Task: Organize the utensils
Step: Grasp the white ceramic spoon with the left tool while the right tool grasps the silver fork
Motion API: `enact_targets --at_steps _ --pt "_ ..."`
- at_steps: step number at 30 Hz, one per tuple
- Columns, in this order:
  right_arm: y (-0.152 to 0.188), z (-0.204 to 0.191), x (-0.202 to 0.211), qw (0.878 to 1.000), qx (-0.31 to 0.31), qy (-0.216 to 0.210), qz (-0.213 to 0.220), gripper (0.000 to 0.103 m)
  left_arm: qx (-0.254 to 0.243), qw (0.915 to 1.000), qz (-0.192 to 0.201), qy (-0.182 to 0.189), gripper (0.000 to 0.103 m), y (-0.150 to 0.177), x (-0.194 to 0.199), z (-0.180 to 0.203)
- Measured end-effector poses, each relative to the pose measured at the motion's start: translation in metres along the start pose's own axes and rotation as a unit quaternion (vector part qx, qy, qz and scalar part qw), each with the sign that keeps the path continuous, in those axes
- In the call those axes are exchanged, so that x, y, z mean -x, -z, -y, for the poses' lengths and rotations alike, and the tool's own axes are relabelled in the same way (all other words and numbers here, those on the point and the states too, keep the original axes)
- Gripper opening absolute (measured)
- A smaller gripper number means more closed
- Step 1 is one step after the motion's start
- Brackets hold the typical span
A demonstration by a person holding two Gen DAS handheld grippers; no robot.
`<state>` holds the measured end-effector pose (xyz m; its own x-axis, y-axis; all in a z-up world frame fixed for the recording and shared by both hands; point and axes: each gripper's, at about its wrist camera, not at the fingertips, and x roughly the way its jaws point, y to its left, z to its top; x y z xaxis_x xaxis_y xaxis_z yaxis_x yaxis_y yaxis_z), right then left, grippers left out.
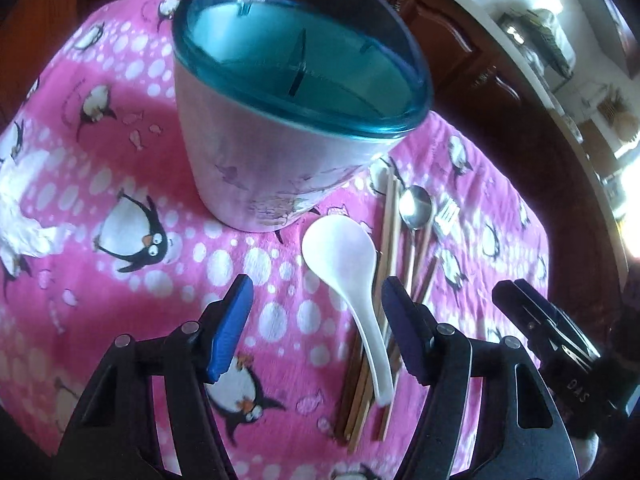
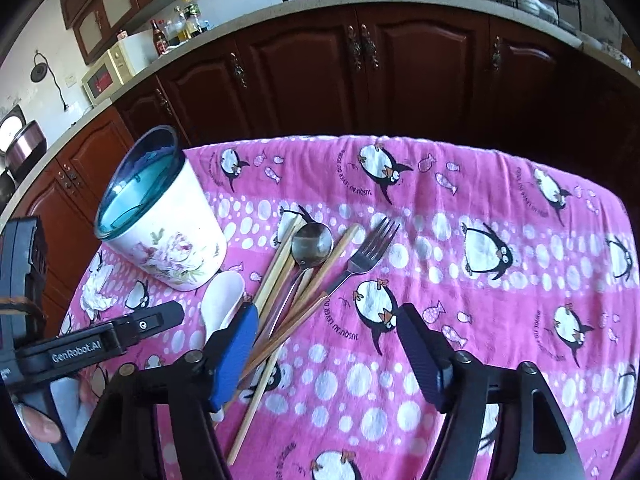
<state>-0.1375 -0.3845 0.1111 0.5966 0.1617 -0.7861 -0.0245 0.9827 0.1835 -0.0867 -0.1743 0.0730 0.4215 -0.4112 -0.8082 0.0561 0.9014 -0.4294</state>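
A white floral utensil holder (image 1: 256, 168) with a blue divided rim (image 1: 300, 52) stands on the pink penguin cloth; it also shows in the right wrist view (image 2: 168, 236). A white ceramic spoon (image 1: 344, 264), wooden chopsticks (image 1: 390, 232), a metal spoon (image 1: 416, 204) and a fork (image 1: 446, 214) lie to its right. My left gripper (image 1: 316, 300) is open above the cloth, the white spoon's handle between its fingers, untouched. My right gripper (image 2: 328, 320) is open just above the chopsticks (image 2: 280, 280), metal spoon (image 2: 312, 240) and fork (image 2: 368, 248).
The pink cloth (image 2: 460, 280) covers a small table with edges close all round. Dark wooden cabinets (image 2: 360, 72) and a counter with bottles and a microwave (image 2: 108, 72) stand behind. A crumpled white tissue (image 1: 20, 200) lies left of the holder.
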Motion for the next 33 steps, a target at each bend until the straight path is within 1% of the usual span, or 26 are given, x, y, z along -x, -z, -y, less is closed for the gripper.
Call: enact_targets --at_steps 1,3,4,5,8,10,12,14,15,19,20,21,23,24,25,27,33 --pt "-0.001 0.002 -0.004 1.000 -0.001 -0.002 -0.004 0.064 0.004 1.0000 0.001 -0.002 0.067 -0.001 -0.003 -0.001" --pt "-0.002 0.006 -0.013 1.000 -0.006 -0.007 -0.016 0.056 0.014 0.9999 0.002 -0.004 0.066 -0.003 -0.011 -0.002" --pt "-0.003 0.007 -0.017 1.000 -0.010 -0.008 -0.020 0.054 0.017 0.9998 0.003 -0.004 0.064 -0.004 -0.014 -0.003" --pt "-0.003 0.010 -0.022 1.000 -0.017 -0.010 -0.024 0.050 0.020 0.9998 0.004 -0.007 0.059 -0.005 -0.017 -0.004" --pt "-0.007 0.019 -0.036 0.998 -0.045 -0.021 -0.033 0.042 0.029 0.9995 -0.001 -0.009 0.054 -0.006 -0.026 -0.005" --pt "-0.010 0.026 -0.045 0.997 -0.064 -0.028 -0.041 0.040 0.032 0.9995 0.003 -0.007 0.054 -0.007 -0.030 -0.003" --pt "-0.013 0.029 -0.057 0.995 -0.077 -0.036 -0.051 0.034 0.036 0.9993 0.005 -0.002 0.053 -0.008 -0.032 -0.003" --pt "-0.016 0.033 -0.070 0.993 -0.093 -0.043 -0.061 0.032 0.047 0.9989 0.002 0.006 0.053 -0.009 -0.033 -0.005" --pt "-0.016 0.034 -0.074 0.992 -0.099 -0.045 -0.063 0.028 0.054 0.9985 0.002 0.009 0.053 -0.010 -0.034 -0.005" --pt "-0.019 0.042 -0.089 0.986 -0.135 -0.072 -0.069 0.019 0.061 0.9980 0.003 0.017 0.053 -0.014 -0.035 -0.005" --pt "-0.019 0.042 -0.092 0.985 -0.140 -0.079 -0.069 0.016 0.063 0.9978 0.003 0.018 0.048 -0.014 -0.036 -0.004" --pt "-0.019 0.042 -0.094 0.984 -0.143 -0.083 -0.068 0.016 0.066 0.9977 0.002 0.019 0.042 -0.015 -0.037 -0.004" --pt "-0.018 0.043 -0.094 0.983 -0.146 -0.093 -0.065 0.013 0.069 0.9975 -0.005 0.018 0.023 -0.016 -0.041 -0.005" --pt "-0.017 0.042 -0.094 0.983 -0.144 -0.096 -0.066 0.008 0.070 0.9973 -0.008 0.020 0.016 -0.016 -0.043 -0.006" --pt "-0.016 0.042 -0.091 0.983 -0.141 -0.098 -0.067 0.006 0.069 0.9973 -0.011 0.023 0.010 -0.016 -0.044 -0.007" --pt "-0.011 0.044 -0.081 0.983 -0.136 -0.102 -0.063 0.003 0.058 0.9979 -0.009 0.027 0.008 -0.015 -0.042 -0.008" --pt "0.014 0.044 -0.052 0.983 -0.127 -0.119 -0.059 0.003 0.035 0.9984 -0.009 0.045 0.003 -0.010 -0.026 -0.014"
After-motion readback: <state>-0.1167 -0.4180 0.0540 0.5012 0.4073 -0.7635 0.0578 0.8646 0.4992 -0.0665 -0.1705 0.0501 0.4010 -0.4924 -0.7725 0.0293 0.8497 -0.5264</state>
